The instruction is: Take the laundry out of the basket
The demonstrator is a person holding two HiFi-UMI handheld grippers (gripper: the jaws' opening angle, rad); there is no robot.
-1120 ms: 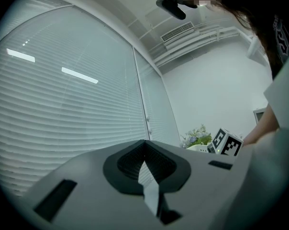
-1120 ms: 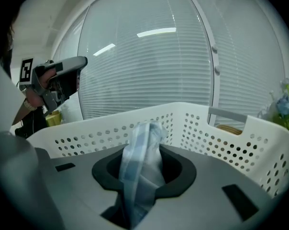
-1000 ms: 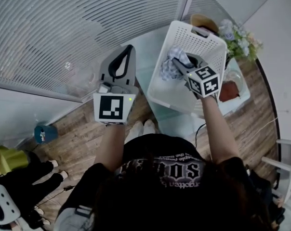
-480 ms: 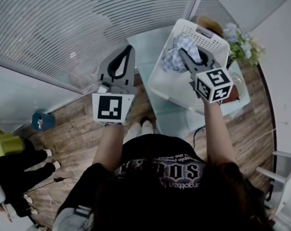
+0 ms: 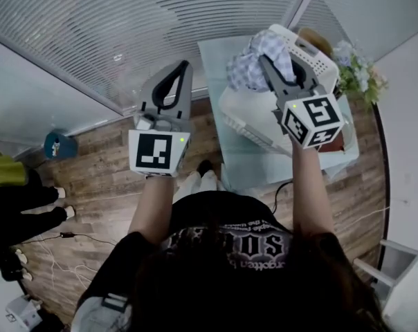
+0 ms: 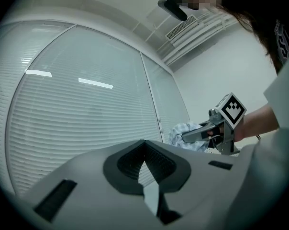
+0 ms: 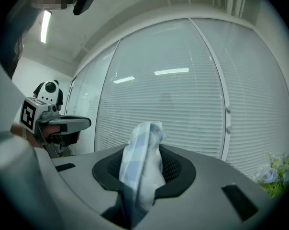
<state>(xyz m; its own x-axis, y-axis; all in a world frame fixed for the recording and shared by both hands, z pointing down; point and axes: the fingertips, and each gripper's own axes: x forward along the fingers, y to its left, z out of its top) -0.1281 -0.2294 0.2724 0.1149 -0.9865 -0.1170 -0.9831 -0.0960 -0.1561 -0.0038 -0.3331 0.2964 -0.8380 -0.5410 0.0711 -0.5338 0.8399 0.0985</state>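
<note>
In the head view my right gripper (image 5: 264, 62) is shut on a blue-and-white checked cloth (image 5: 249, 68), which hangs bunched above the white laundry basket (image 5: 254, 116). The basket stands on a glass table (image 5: 212, 57). The right gripper view shows the cloth (image 7: 142, 169) pinched between the jaws and sticking up past them. My left gripper (image 5: 183, 69) is held in the air left of the table, jaws shut with nothing in them. In the left gripper view, the right gripper (image 6: 185, 137) and the cloth (image 6: 183, 131) show past the shut left gripper (image 6: 145, 163). The basket's inside is hidden.
A window wall with white blinds (image 5: 91, 33) runs behind the table. Pale flowers (image 5: 358, 75) and a brown object (image 5: 337, 137) sit at the table's right end. A person's legs in black (image 5: 22, 213) stand on the wooden floor at left, near a teal object (image 5: 57, 145).
My right gripper has risen with the checked cloth, from down inside the basket to above its rim. The left gripper has stayed about where it was.
</note>
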